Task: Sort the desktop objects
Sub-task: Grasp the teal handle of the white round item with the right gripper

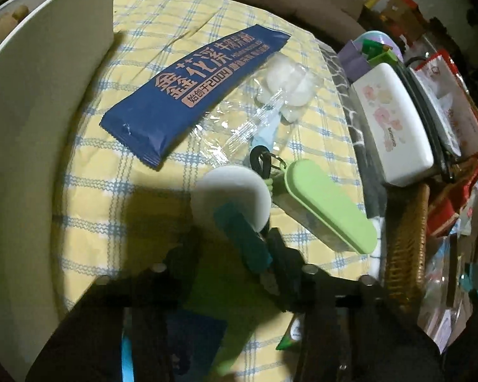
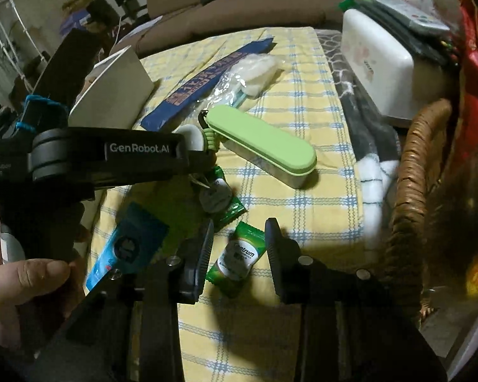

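Black right fingers (image 2: 240, 254) straddled a green sachet (image 2: 237, 259) without visibly pressing it; left fingers (image 1: 258, 238) clamped a white disc (image 1: 234, 195).

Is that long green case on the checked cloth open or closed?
Closed. The green lid sits flush along the metal base of the case, with no gap showing, and it lies flat on the cloth.

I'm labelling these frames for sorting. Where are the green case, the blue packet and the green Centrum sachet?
green case (image 2: 264, 146): right wrist view, middle of its lid.
blue packet (image 1: 188, 95): left wrist view, on the printed front.
green Centrum sachet (image 2: 239, 259): right wrist view, on its label.
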